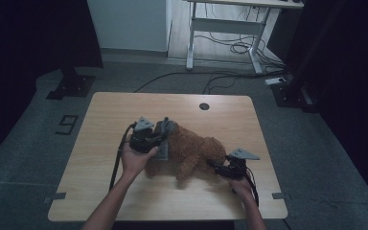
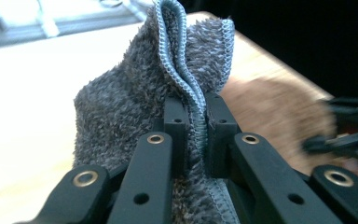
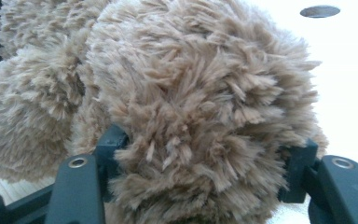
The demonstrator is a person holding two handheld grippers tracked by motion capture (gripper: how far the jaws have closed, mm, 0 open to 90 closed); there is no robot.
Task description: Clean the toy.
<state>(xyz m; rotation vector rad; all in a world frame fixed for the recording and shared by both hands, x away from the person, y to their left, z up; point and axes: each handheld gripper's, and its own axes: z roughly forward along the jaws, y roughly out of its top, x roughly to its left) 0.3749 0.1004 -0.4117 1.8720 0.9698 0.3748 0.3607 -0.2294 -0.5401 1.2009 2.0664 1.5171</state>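
Tongs (image 2: 196, 126) on unlabelled grey towel (image 2: 135, 102), other tongs (image 3: 205, 172) around plush toy (image 3: 191, 93).

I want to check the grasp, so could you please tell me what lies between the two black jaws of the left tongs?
A folded edge of the grey terry cloth, pinched tight, as the left gripper view shows.

The high view looks forward and down from above my side of the table (image 1: 124, 201), far enough back to take in the whole top and the floor beyond. My left gripper (image 2: 196, 126) view rides low along its jaws, very near the grey cloth (image 2: 135, 98). My right gripper (image 3: 205, 158) view sits almost against the plush toy (image 3: 196, 93). The toy appears in all three views, blurred at right in the left one
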